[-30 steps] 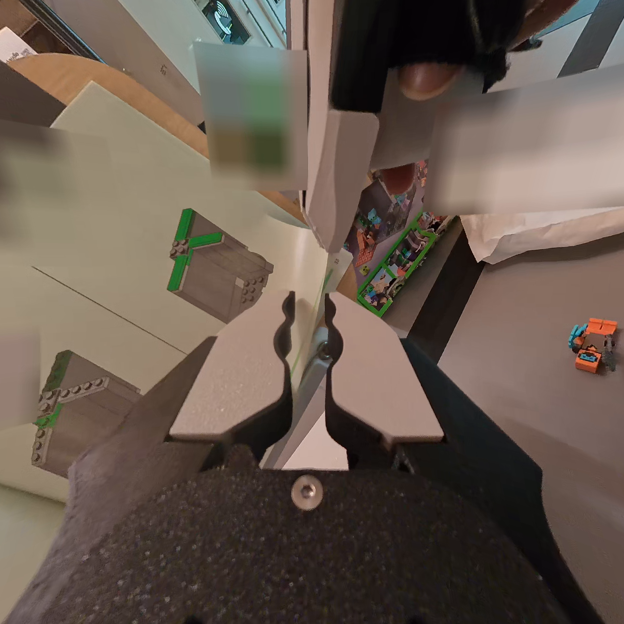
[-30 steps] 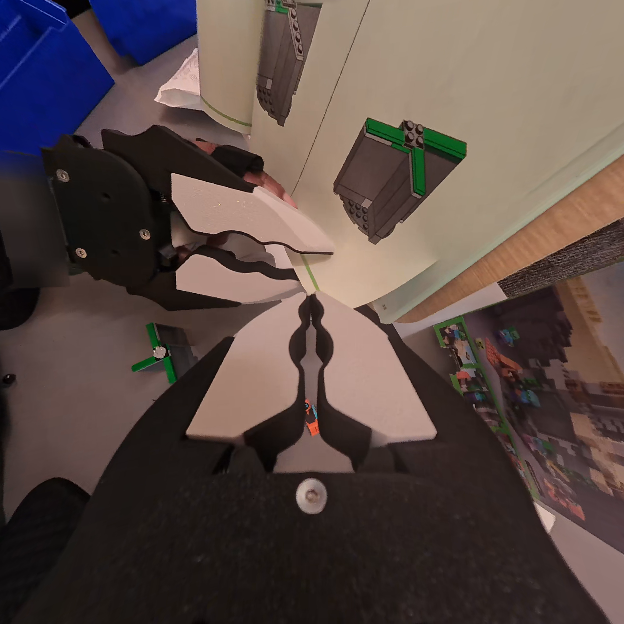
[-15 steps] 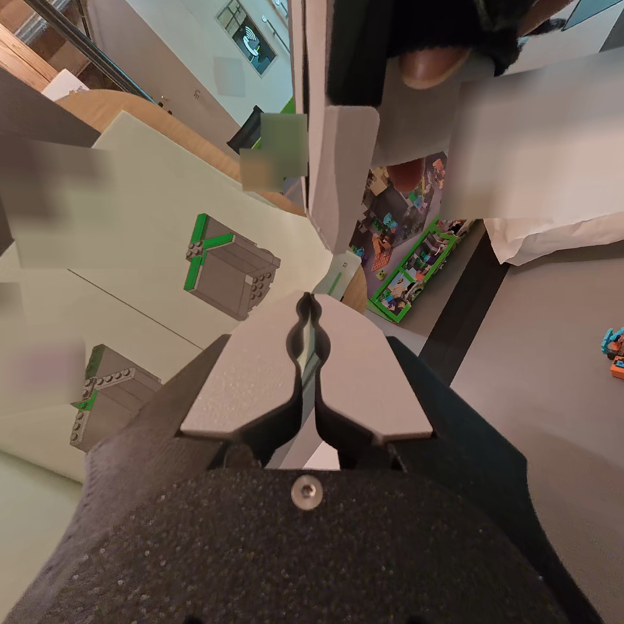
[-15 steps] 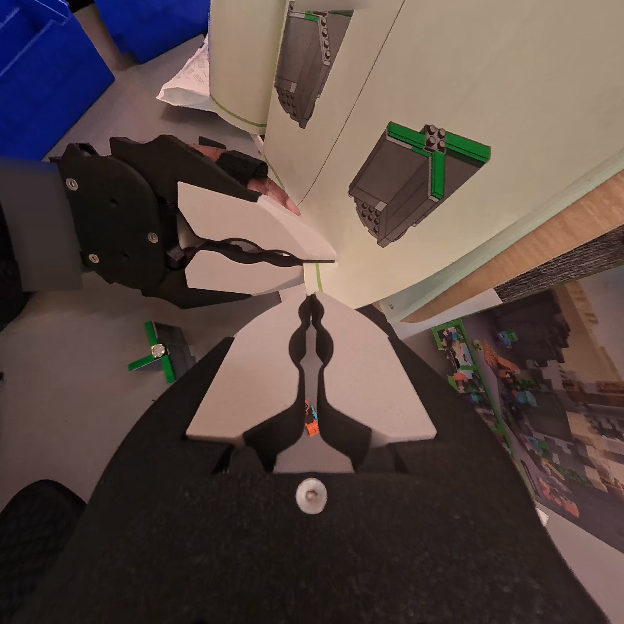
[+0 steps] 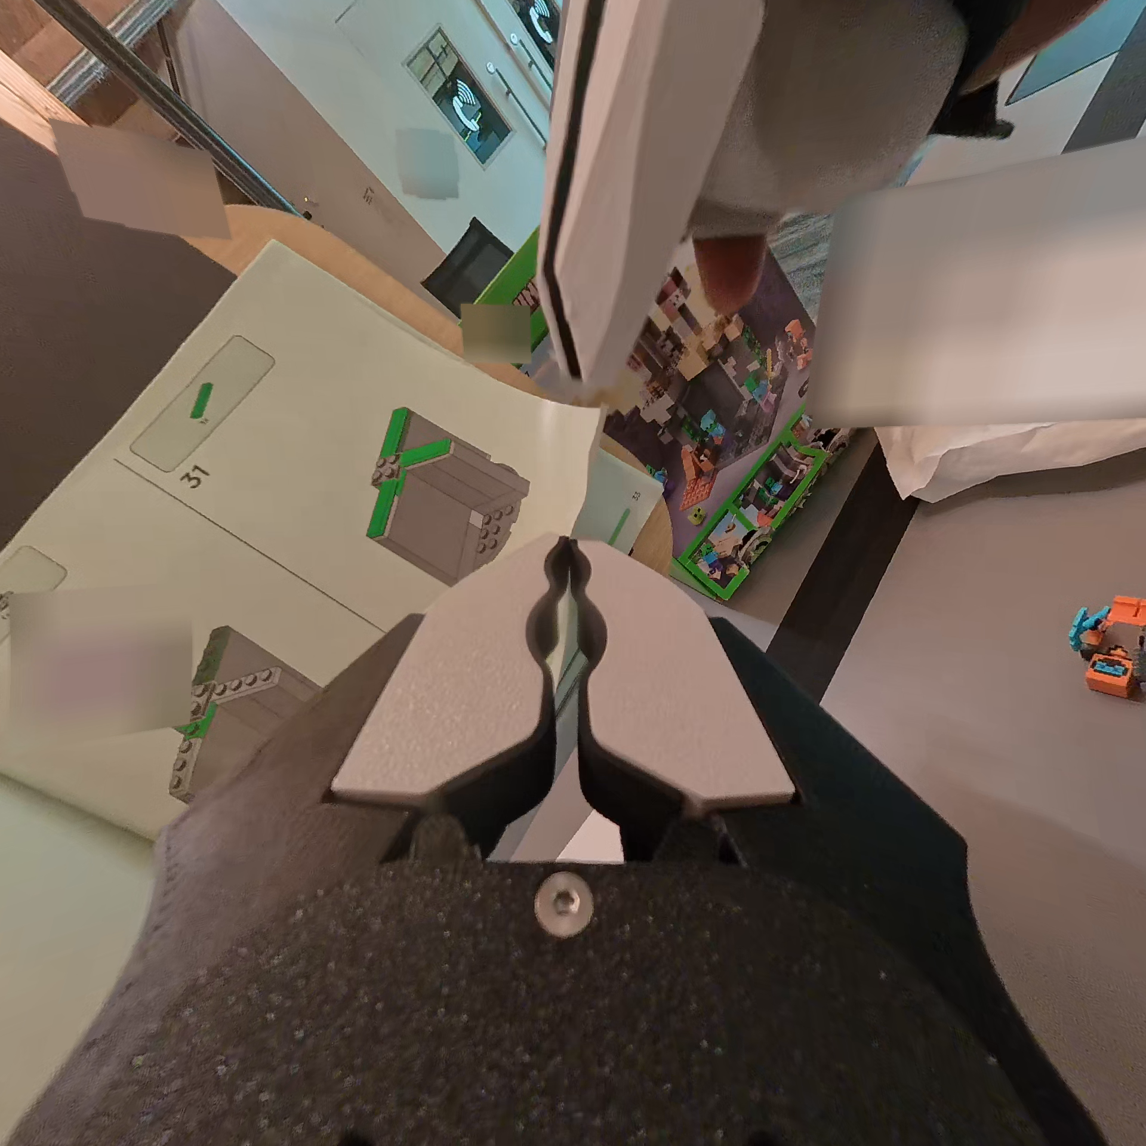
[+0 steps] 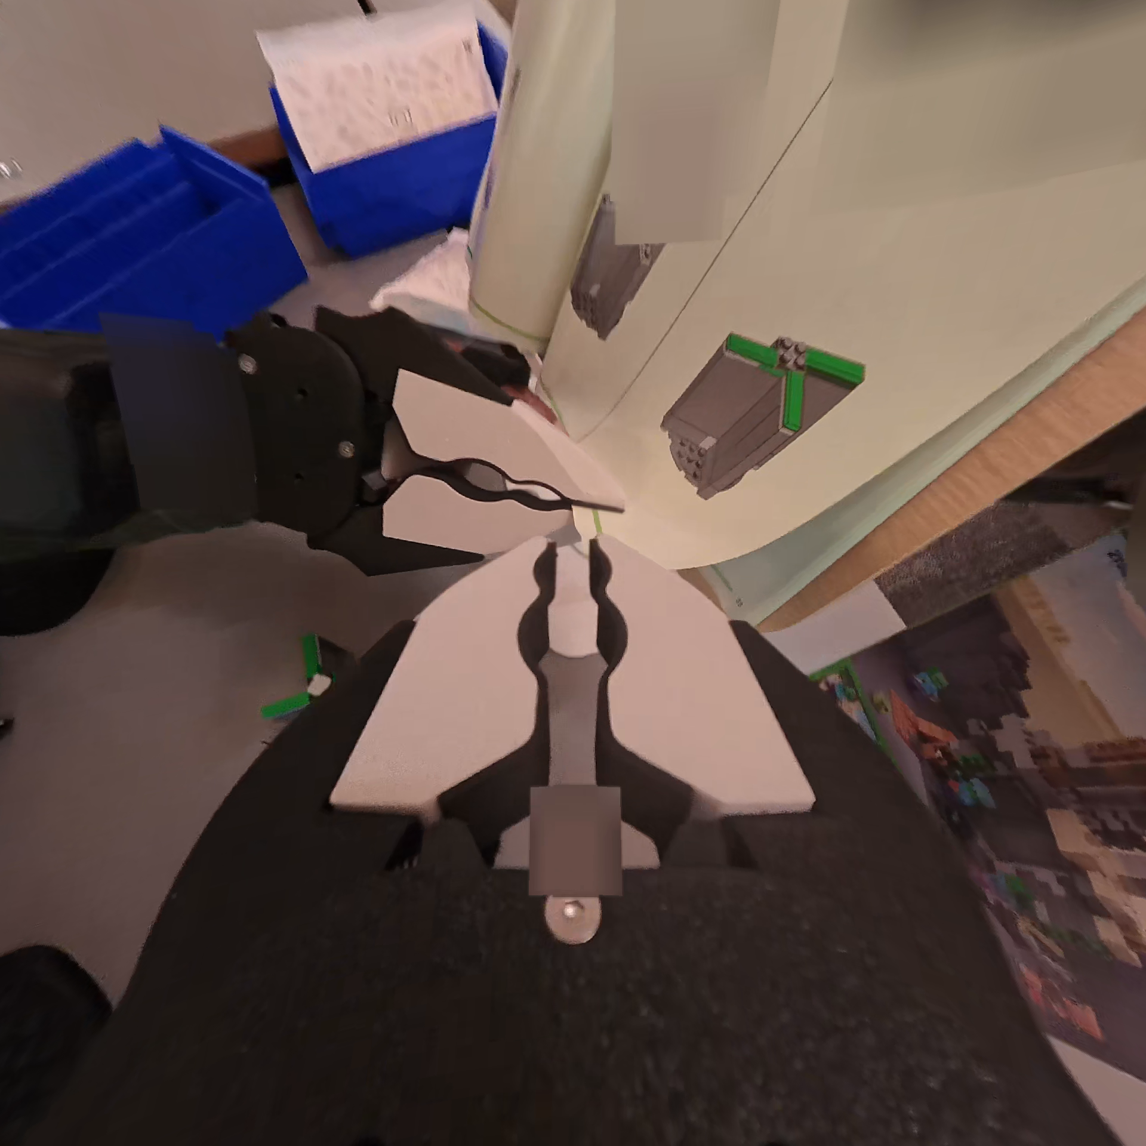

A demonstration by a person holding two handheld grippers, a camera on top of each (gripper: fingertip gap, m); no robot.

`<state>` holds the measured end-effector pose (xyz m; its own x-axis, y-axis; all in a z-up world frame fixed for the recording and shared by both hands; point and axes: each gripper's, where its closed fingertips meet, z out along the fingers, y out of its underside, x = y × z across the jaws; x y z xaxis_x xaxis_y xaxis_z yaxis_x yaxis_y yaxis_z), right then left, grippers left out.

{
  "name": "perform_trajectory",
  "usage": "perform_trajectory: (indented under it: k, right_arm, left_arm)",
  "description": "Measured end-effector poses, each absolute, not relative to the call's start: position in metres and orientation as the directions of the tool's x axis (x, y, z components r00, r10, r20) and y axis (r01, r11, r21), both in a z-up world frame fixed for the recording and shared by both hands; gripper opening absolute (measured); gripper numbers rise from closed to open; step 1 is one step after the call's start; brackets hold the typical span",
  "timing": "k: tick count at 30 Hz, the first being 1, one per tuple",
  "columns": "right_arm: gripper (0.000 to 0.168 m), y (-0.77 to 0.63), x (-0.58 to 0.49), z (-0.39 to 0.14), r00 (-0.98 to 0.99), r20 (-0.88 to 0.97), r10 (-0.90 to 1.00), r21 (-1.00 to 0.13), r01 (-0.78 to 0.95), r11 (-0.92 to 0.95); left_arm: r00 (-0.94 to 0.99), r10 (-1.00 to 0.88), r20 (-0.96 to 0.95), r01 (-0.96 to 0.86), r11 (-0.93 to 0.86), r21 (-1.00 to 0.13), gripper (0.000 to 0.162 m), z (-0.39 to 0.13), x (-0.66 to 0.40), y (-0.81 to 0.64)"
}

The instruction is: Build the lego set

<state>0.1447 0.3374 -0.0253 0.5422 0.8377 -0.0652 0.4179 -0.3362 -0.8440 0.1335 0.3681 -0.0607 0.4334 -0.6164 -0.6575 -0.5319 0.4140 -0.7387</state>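
Left tool (image 5: 568,546) clamped on lower edge of instruction booklet (image 5: 297,471), page lifted off worktop (image 5: 992,775). Right tool (image 6: 569,544) parted slightly, empty, just below booklet edge. Green-grey lego piece (image 6: 307,685) lay on worktop left of booklet; orange figure (image 5: 1113,651) well right.

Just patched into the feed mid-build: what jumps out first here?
The pale green instruction booklet fills the left wrist view's left half, one page lifted and curling. The left gripper is shut on that page's edge; the right gripper sits slightly open below it. A small orange and teal lego build stands on the grey table at right.
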Motion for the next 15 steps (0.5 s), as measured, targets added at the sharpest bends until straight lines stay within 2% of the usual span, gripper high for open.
perform_trajectory:
  k: [4, 9, 15]
  right_arm:
    - [0.014, 0.341, 0.159, -0.016, 0.603, -0.098, 0.792, -0.899, 0.287, -0.33]
    - [0.023, 0.346, 0.168, -0.044, 0.639, -0.241, 0.73, -0.878, 0.176, -0.445]
    - [0.028, 0.354, 0.151, -0.048, 0.56, -0.451, 0.695, -0.854, -0.045, -0.519]
  left_arm:
    - [0.438, -0.622, -0.649, -0.526, 0.409, -0.746, 0.0, -0.063, 0.13, 0.368]
    - [0.45, -0.64, -0.623, -0.507, 0.391, -0.768, 0.0, -0.065, 0.128, 0.367]
    - [0.476, -0.711, -0.518, -0.428, 0.326, -0.843, 0.0, -0.062, 0.125, 0.364]
